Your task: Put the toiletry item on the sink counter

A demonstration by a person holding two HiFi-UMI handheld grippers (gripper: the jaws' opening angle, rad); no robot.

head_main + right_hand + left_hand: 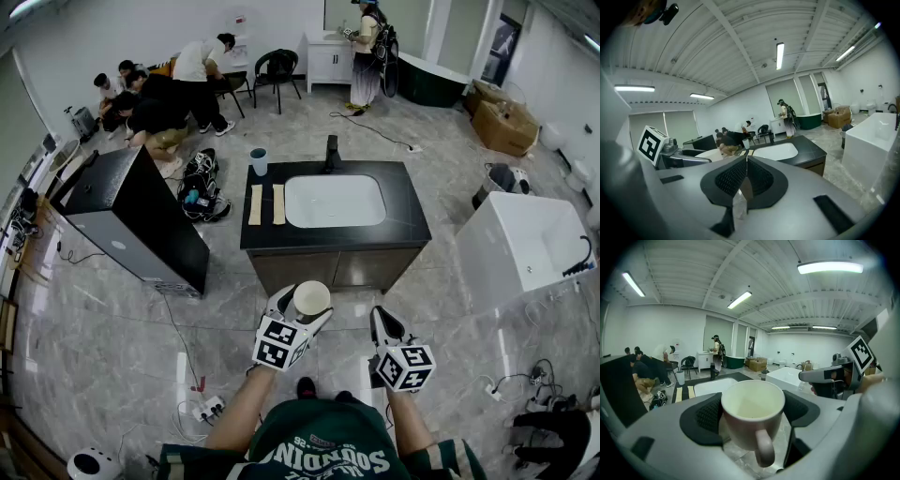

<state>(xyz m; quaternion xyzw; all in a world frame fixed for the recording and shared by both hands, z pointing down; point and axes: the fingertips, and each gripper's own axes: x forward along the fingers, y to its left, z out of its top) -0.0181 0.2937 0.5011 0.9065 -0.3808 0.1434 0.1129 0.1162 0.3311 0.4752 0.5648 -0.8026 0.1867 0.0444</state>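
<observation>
Left gripper (753, 412) clamped on a pale cup (751, 401) — black pads pressed to either side of its wall, jaws set wide, handle turned toward the camera, mouth up, nothing inside. Cup held in the air over the grey tiled floor (112, 356), near the front edge of the sink counter (412, 220) but not above it. Right gripper (746, 176) beside it at about the same level, jaws closed together with nothing between them, also short of the counter. Ahead, seen from the head view: dark counter top round a white basin (335, 200), black tap (332, 152) at the back, a small bluish cup (259, 161) near the back left corner, two pale wooden strips (266, 203) lying flat just left of the basin. Bare dark top to the right of the basin and along the front edge. Judged from this: pick-up done, carry close to its end, placing not yet begun. Left to do — bring the cup forward over the counter, lower it upright onto a bare patch, open the jaws, draw back. People (159, 103) in the far part of the room, well apart from the counter.
</observation>
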